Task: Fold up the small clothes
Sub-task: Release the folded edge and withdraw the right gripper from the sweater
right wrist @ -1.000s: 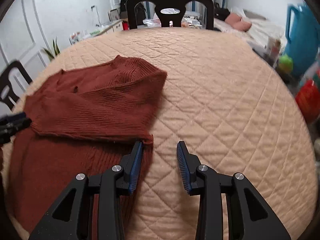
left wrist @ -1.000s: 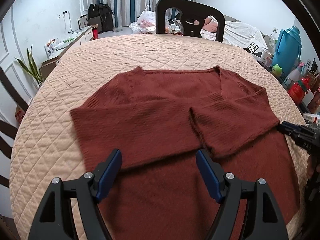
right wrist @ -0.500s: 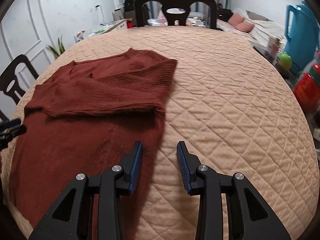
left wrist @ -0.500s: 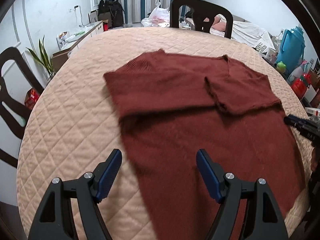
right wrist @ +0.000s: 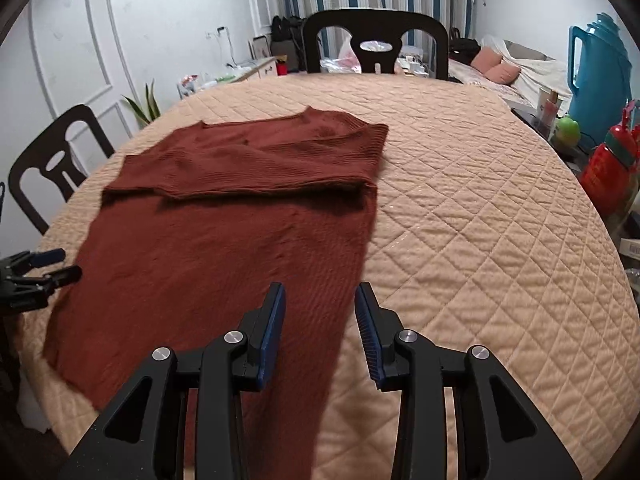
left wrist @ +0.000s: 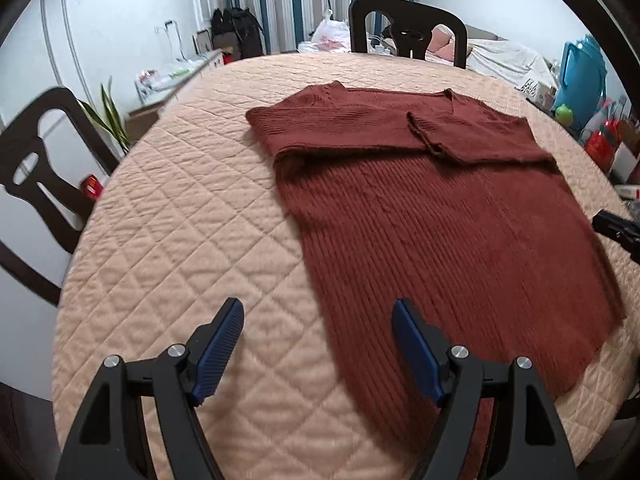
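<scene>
A rust-red knit sweater (left wrist: 436, 216) lies flat on the quilted peach tablecloth (left wrist: 192, 248), both sleeves folded across its chest. It also shows in the right wrist view (right wrist: 224, 240). My left gripper (left wrist: 318, 344) is open and empty, above the cloth near the sweater's lower left corner. My right gripper (right wrist: 320, 324) is open and empty, above the sweater's lower right edge. The right gripper's tip shows at the right of the left wrist view (left wrist: 618, 232); the left gripper shows at the left of the right wrist view (right wrist: 38, 270).
Black chairs stand at the table's far side (left wrist: 408, 28) and left side (left wrist: 36, 168). A blue thermos (right wrist: 598, 68), a red bottle (right wrist: 608, 168) and small items crowd a stand to the right. A bed (right wrist: 516, 68) lies behind.
Both grippers have drawn back toward the near table edge, from the folded sleeves to the sweater's lower corners. The sweater has not moved.
</scene>
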